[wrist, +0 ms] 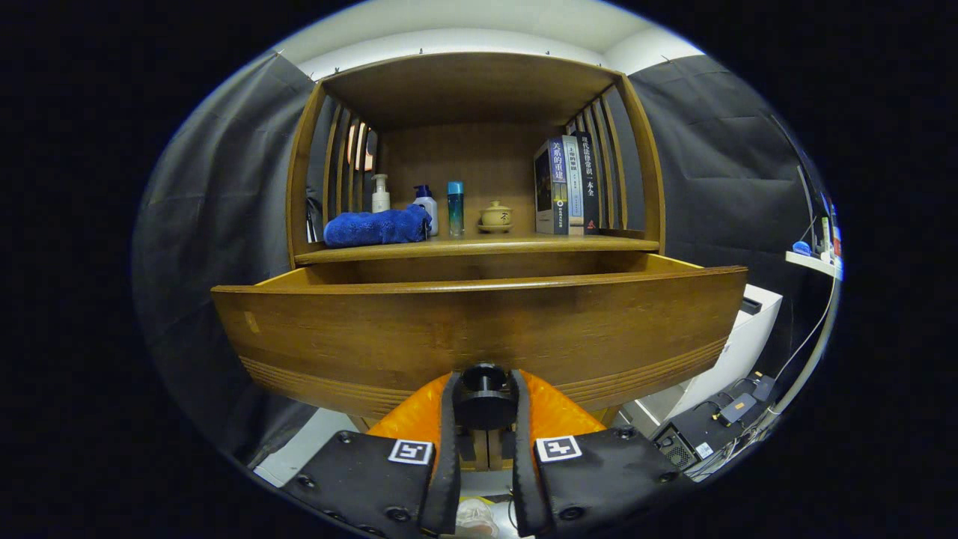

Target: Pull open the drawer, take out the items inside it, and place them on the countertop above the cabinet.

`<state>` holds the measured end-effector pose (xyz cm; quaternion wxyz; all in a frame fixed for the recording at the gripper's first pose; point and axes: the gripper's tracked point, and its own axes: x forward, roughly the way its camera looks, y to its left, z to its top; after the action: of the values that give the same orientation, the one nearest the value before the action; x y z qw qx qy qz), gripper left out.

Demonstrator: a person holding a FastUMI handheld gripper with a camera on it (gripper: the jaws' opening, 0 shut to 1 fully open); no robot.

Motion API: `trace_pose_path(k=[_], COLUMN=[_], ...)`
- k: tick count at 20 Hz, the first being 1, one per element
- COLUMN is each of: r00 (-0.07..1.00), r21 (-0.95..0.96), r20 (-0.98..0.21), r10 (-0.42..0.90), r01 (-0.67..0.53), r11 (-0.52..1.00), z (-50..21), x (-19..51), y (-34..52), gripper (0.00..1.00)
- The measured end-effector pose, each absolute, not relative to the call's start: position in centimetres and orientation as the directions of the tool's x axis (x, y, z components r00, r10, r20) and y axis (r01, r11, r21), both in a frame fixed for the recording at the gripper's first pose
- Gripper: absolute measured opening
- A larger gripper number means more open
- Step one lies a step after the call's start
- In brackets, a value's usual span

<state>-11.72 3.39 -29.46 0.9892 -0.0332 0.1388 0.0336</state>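
Here the gripper (484, 397) is clamped on the round knob (484, 403) of the drawer (479, 329), which stands pulled out below the countertop (479, 245), where a blue towel (376, 226), three bottles (423, 206), a small pot (495, 215) and books (566, 186) sit.

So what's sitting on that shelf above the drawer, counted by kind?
Bottles: 3, a pump bottle, a blue-capped bottle, a teal bottle
Towels: 1, blue towel
Lidded cups: 1, lidded cup
Books: 3, books
Total: 8
The gripper is shut on the drawer knob.
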Motion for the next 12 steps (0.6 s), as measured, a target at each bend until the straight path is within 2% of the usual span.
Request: trace_pose_path(k=[3,12], r00=[0.962,0.951], r21=[-0.055,-0.046], r20=[-0.266,-0.297], r10=[0.063,0.086], r01=[-0.081,-0.104], r11=[0.995,0.994], z=[-29.4,-29.6], x=[-12.6,-15.9], y=[3.3,3.3], gripper=[0.29,0.29])
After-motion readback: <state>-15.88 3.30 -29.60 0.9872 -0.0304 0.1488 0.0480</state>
